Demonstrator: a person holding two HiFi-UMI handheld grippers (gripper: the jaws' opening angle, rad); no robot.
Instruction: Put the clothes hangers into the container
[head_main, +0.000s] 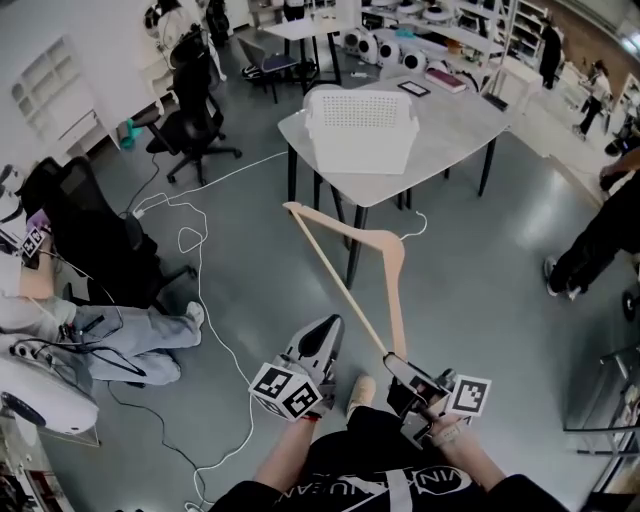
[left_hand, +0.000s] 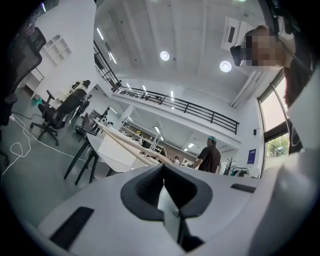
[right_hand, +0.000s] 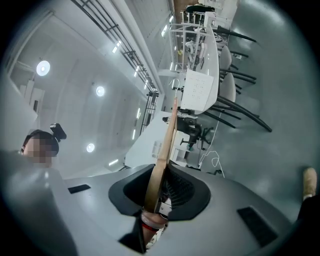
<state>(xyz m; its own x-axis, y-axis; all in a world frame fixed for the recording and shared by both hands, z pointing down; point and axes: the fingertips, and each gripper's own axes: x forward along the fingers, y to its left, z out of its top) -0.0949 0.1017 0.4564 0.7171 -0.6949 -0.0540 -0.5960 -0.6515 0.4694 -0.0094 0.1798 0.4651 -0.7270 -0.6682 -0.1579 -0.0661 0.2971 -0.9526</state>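
A wooden clothes hanger (head_main: 340, 285) is clamped at one end in my right gripper (head_main: 395, 362), which is shut on it; the hanger slants up and away toward the table. In the right gripper view the hanger (right_hand: 167, 145) rises from between the pads of the right gripper (right_hand: 160, 200). A white perforated container (head_main: 360, 130) stands on the grey table (head_main: 450, 130) ahead, and it also shows as the container (right_hand: 200, 90) beyond the hanger's tip. My left gripper (head_main: 328, 330) hangs beside the right one, jaws together and empty. From the left gripper (left_hand: 164, 187) I see the hanger (left_hand: 127, 145) crossing before the container (left_hand: 112, 150).
Black office chairs (head_main: 195, 110) and another chair (head_main: 90, 230) stand at the left. White cables (head_main: 190, 240) trail over the grey floor. A seated person's legs (head_main: 130, 340) lie at the left, and a person (head_main: 600, 240) stands at the right. Shelves and tables line the back.
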